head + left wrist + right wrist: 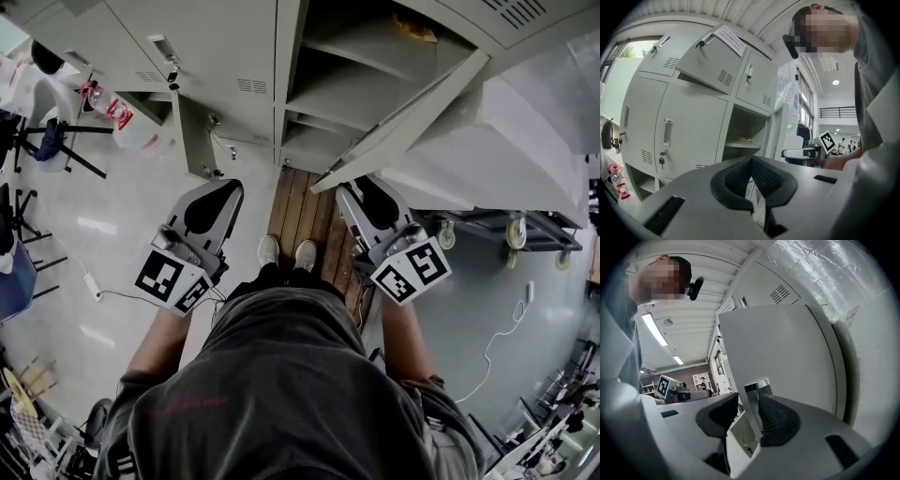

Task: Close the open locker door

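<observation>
Locker door (403, 122) stands swung wide at the person's right, with the shelves (323, 94) exposed. Right gripper (749, 404) straddles its free edge, jaws parted, one pad against the metal, likely set to swing it home. Left gripper (751, 164) is clenched on nothing, idle before the lockers.

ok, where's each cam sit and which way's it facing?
Head view: on the head, steeply down at lockers; torso, shoes, forearms show.
Left gripper view: on left hand-held gripper, facing the open compartment; shut jaws show.
Right gripper view: on right hand-held gripper, facing the open door, edge between jaws.
Shared: each gripper view shows the other hand-held gripper.
</observation>
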Tool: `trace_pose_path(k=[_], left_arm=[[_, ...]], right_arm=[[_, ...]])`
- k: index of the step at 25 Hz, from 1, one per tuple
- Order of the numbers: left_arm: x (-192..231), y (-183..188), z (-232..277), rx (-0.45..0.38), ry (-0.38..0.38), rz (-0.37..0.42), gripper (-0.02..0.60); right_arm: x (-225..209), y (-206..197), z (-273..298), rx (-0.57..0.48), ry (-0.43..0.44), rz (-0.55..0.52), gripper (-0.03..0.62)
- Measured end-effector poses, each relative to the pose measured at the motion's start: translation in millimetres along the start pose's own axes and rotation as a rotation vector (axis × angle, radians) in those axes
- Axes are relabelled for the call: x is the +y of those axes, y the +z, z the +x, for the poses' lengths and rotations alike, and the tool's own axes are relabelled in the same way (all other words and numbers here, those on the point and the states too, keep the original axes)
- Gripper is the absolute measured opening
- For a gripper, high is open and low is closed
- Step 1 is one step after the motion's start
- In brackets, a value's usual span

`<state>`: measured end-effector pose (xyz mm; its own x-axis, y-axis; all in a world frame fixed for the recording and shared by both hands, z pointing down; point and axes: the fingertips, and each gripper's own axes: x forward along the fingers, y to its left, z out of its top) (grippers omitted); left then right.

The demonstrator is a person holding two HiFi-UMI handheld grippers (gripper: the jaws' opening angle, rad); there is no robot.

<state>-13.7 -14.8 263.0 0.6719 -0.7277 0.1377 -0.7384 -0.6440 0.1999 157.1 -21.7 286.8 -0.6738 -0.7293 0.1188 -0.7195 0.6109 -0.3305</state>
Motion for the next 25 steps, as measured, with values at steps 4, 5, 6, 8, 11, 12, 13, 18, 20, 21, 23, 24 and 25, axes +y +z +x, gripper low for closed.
trace_pose_path(k=[4,5,6,8,11,12,13,18,20,21,23,24,25], left_arm=[[10,1,-1,-0.002,0.012,-0.003,0.015],[11,1,-1,-0.003,0.014,-0.004,0.015],[13,2,-1,-0.005,0.016,-0.005,0.015],[17,2,-1,-0.007,0.02,-0.007,0.015],[23,3,1,-0.01,0.026,-0.009,0.015],[25,3,1,-0.011,0.028,-0.009,0.015],[27,4,1,-0.013,0.031,-0.01,0.015],[38,6,3,-0.019,0.046,-0.018,0.015],[42,6,4,-0.02,0.051,-0.021,0.015],[44,6,4,-0.021,0.055,-0.023,0.015],[48,6,4,-0.024,0.062,-0.026,0.015],[50,5,3,-0.025,0.066,-0.027,0.015],[52,5,3,-0.025,0.07,-0.028,0.015]], right_arm=[[1,1,16,0.003,0.015,0.0,0.141],[1,1,20,0.004,0.018,-0.001,0.139],[0,1,24,0.005,0.022,-0.001,0.138],[0,0,32,0.008,0.028,-0.002,0.138],[-2,2,44,0.008,0.034,-0.002,0.13],[-2,2,48,0.008,0.036,-0.001,0.129],[-2,3,52,0.008,0.038,0.0,0.126],[-6,5,70,0.009,0.046,0.004,0.118],[-8,6,78,0.007,0.045,0.007,0.114],[-9,7,82,0.006,0.043,0.008,0.11],[-12,8,90,0.002,0.037,0.009,0.103],[-13,9,94,0.0,0.032,0.009,0.1],[-15,9,98,-0.002,0.028,0.008,0.096]])
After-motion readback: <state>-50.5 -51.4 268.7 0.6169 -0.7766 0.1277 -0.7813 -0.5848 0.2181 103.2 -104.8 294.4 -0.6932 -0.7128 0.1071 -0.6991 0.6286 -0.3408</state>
